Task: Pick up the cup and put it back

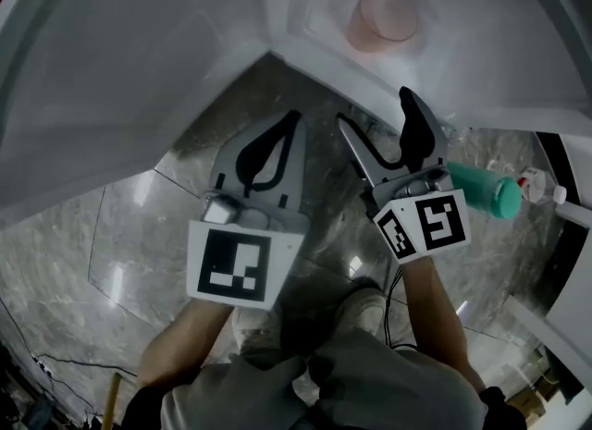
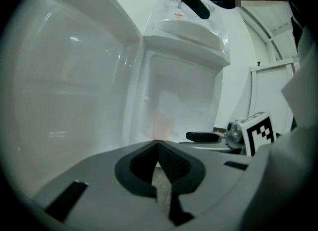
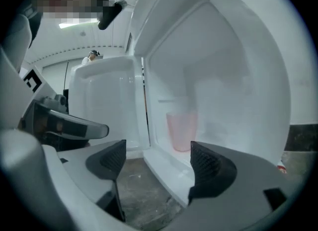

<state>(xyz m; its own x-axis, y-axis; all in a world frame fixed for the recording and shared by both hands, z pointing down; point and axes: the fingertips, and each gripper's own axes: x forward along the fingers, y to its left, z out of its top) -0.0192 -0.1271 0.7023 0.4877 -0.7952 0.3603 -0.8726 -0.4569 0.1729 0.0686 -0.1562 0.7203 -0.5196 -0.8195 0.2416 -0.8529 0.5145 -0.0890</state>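
Observation:
A translucent pink cup (image 1: pixel 381 19) stands upright on the white floor of an open fridge compartment (image 1: pixel 324 58). In the right gripper view the cup (image 3: pixel 181 131) is straight ahead, just inside the sill. My right gripper (image 1: pixel 375 109) is open in front of the compartment, short of the cup, and nothing lies between its fingers (image 3: pixel 158 153). My left gripper (image 1: pixel 294 121) hovers beside it on the left, shut and empty. In the left gripper view its closed tips (image 2: pixel 158 143) point at the compartment, where the cup (image 2: pixel 161 125) shows only as a faint pink blur.
The white fridge door (image 1: pixel 120 67) stands swung open at the left. A green bottle (image 1: pixel 481 188) and a white-capped bottle (image 1: pixel 541 183) lie at the right, close to my right gripper. Grey marble floor (image 1: pixel 139 234) lies below.

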